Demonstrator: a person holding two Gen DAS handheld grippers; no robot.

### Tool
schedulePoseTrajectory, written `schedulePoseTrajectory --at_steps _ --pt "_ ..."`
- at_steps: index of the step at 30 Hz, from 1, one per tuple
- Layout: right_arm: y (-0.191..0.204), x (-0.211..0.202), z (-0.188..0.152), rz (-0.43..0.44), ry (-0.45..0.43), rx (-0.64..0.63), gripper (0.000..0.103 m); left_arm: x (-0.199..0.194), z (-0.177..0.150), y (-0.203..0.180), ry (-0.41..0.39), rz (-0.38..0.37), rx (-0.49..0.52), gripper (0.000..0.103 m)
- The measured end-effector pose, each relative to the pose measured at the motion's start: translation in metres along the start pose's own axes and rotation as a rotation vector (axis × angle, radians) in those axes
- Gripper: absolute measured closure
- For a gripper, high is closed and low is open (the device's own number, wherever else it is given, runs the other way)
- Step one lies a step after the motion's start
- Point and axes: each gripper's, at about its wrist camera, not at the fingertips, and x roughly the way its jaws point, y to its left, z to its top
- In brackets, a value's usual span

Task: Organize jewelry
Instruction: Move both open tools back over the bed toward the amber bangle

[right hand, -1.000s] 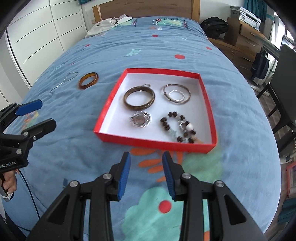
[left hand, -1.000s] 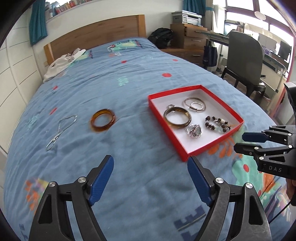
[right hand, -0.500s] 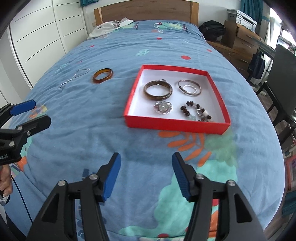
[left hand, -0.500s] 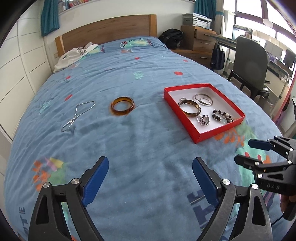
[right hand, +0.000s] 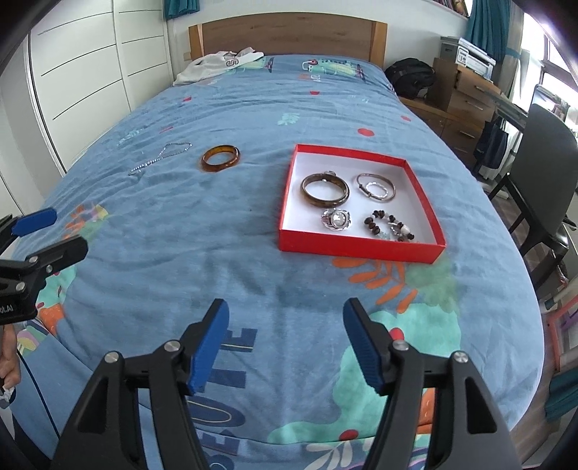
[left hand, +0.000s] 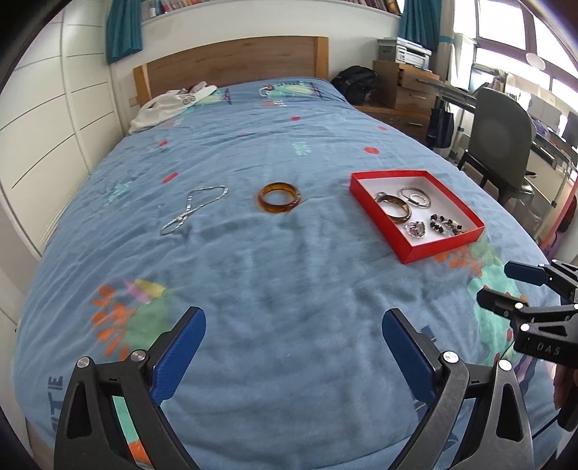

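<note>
From the left wrist view, our left hand-held gripper (left hand: pixel 293 347) gapes wide and empty at the bottom. The amber bangle (left hand: pixel 279 198) and silver chain (left hand: pixel 193 213) lie at centre on the bed (left hand: pixel 289 289); the red box (left hand: pixel 415 213) sits right, our right hand-held gripper (left hand: pixel 500 285) lower right.

From the right wrist view, that gripper (right hand: pixel 285 336) spreads wide, empty; box (right hand: pixel 357 202) centre-right, bangle (right hand: pixel 220 158) and chain (right hand: pixel 159 158) upper left, nothing between.

A matt, finely wrinkled cloth bedspread (right hand: pixel 202 231) is seen. The amber bangle (right hand: pixel 220 158) looks glossy and translucent, the chain necklace (left hand: pixel 191 209) bright metal, the red box (right hand: pixel 356 248) smooth matt card, the headboard (right hand: pixel 285 32) plain wood.
</note>
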Motion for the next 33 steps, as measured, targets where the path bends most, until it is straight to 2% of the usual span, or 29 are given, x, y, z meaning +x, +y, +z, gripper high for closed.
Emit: schedulePoseTrajectory --at_steps 7,15,23,33 --pt "0.018 -0.015 0.003 -0.003 -0.026 -0.014 0.038 -0.021 -0.012 0.018 -0.021 0.029 -0.038 0.005" --pt "0.04 -0.022 0.003 0.016 -0.042 -0.035 0.038 -0.043 -0.02 0.027 -0.037 0.086 -0.027 0.005" --pt "0.042 -0.014 0.0 0.005 -0.014 -0.049 0.038 -0.034 -0.034 0.021 0.036 -0.021 -0.055 0.005" --pt "0.015 0.02 0.003 -0.034 0.044 0.003 0.037 0.017 -0.041 0.017 0.168 -0.18 -0.14 0.005"
